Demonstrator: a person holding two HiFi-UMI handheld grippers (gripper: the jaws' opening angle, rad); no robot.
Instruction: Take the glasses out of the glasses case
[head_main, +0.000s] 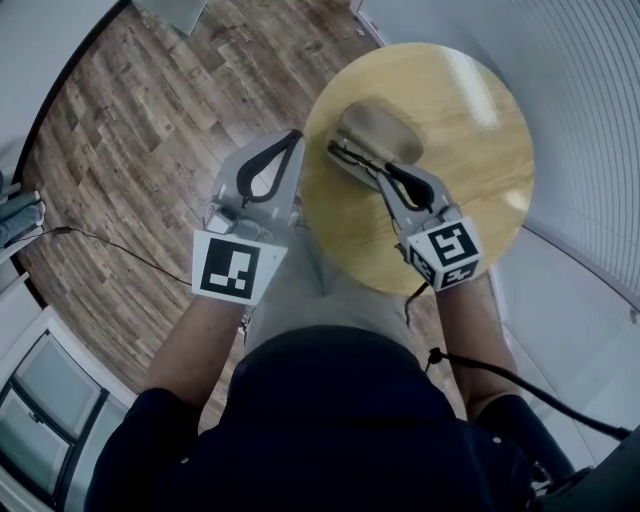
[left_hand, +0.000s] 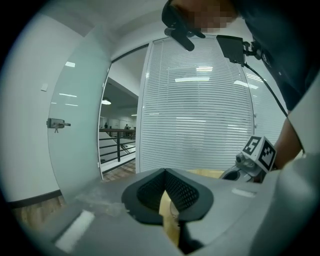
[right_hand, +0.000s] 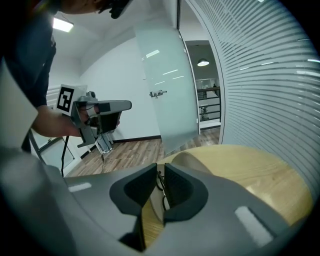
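Round wooden table (head_main: 470, 170) sits far right, with wood floor (head_main: 130, 130) to its left. The glasses case (head_main: 382, 122), a tan rounded shell, lies on the left half of the table. The glasses (head_main: 348, 156), a thin dark frame, show at the case's near-left edge, touching it. I can't tell whether they lie in an open half of the case or already partly out on the wood.

The right gripper (head_main: 385, 172) is over the table, angled down, with its tips right at the glasses. Its fingers stand a narrow way apart. In the right gripper view the dark frame runs up through the gap between the pads, with the case just beyond. The pads don't look pressed on the frame, so I read it as not gripped. The narrow gap suits a thin wire frame, probably so the pads can close on it without knocking the case.

The left gripper (head_main: 293, 138) is off the table's left edge, over the floor, near the case but apart from it. Its fingers are together at the tips with nothing between them. The left gripper view shows only a sliver of table wood behind the pads. It's likely parked beside the table to steady the case if it slides.

The step is lining up on the frame. The risk is that the light case drags along with the glasses.
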